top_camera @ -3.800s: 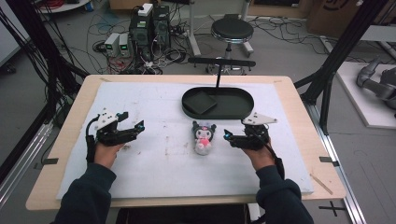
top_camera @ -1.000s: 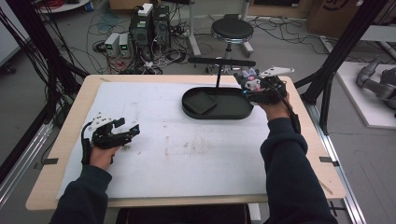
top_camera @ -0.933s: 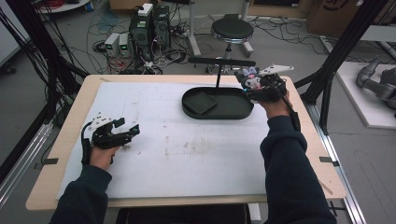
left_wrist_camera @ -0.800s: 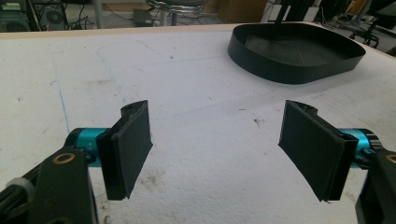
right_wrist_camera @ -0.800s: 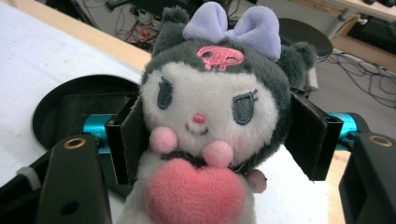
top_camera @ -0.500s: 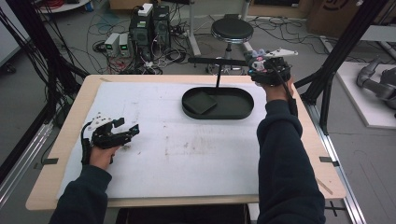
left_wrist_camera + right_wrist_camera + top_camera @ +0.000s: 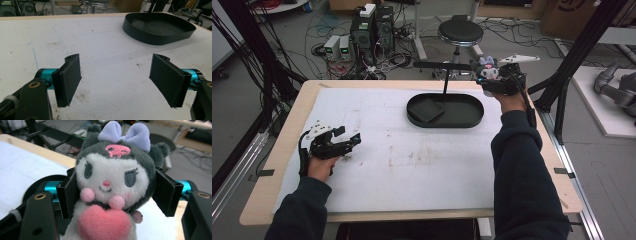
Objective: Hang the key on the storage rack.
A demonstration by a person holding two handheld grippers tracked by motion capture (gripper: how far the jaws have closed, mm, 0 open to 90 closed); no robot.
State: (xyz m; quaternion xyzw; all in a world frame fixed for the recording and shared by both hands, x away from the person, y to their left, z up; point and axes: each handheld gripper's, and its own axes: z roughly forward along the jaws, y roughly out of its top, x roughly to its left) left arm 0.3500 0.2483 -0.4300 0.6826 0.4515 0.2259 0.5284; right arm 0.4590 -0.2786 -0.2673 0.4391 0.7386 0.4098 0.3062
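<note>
A plush toy (image 7: 112,182) with a grey hood, lilac bow and pink heart is held upright between the jaws of my right gripper (image 7: 490,80). In the high view the plush toy (image 7: 486,68) is raised above the table's far right, close to the right end of a black crossbar (image 7: 442,65) on a post. Below and left of it lies a black oval tray (image 7: 464,119) with a dark square pad (image 7: 425,109) in its left half. My left gripper (image 7: 352,140) rests open at the near left of the table, nothing between its fingers (image 7: 68,78).
A white mat (image 7: 412,155) covers the wooden table (image 7: 277,165). Behind the far edge are a round stool (image 7: 460,33), computer boxes and cables on the floor. A black frame leg (image 7: 569,75) stands right of the raised gripper.
My right gripper took the plush toy off the mat's middle and carried it up and back past the tray toward the crossbar's right end. The left gripper barely shifted.
</note>
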